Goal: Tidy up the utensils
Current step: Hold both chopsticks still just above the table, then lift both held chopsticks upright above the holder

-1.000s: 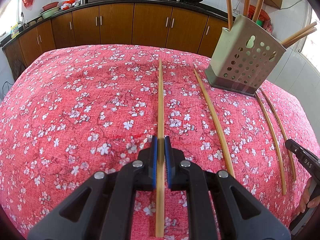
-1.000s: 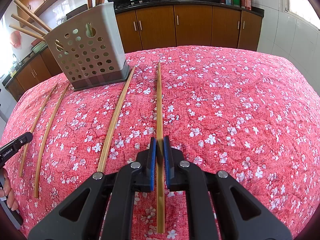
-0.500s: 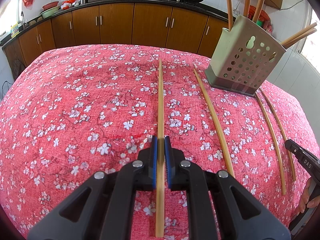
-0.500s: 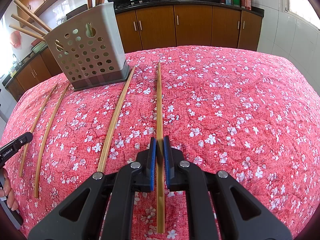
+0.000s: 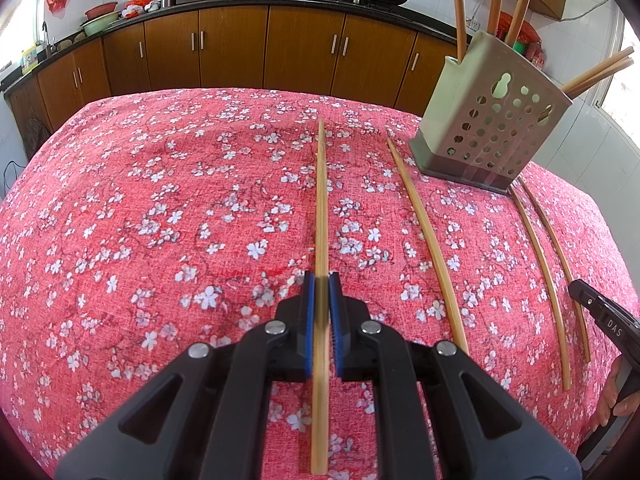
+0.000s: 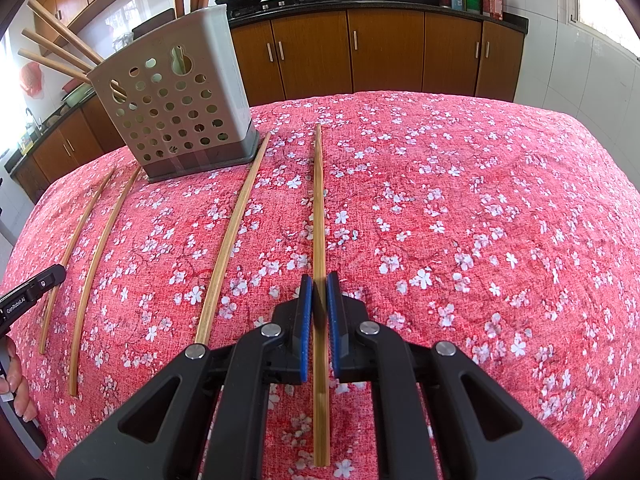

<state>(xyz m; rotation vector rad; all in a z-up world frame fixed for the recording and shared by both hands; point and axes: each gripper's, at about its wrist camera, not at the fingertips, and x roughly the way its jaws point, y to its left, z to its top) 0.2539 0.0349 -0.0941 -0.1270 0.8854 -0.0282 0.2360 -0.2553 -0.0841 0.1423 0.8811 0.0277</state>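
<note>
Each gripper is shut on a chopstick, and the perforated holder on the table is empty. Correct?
Not empty: the right wrist view shows chopsticks standing in the holder. The left gripper and right gripper do each grip one, as stated.

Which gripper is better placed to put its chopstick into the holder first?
Probably right. The right gripper and left gripper each clamp a chopstick, but the holder looks larger and nearer in the right view.
</note>
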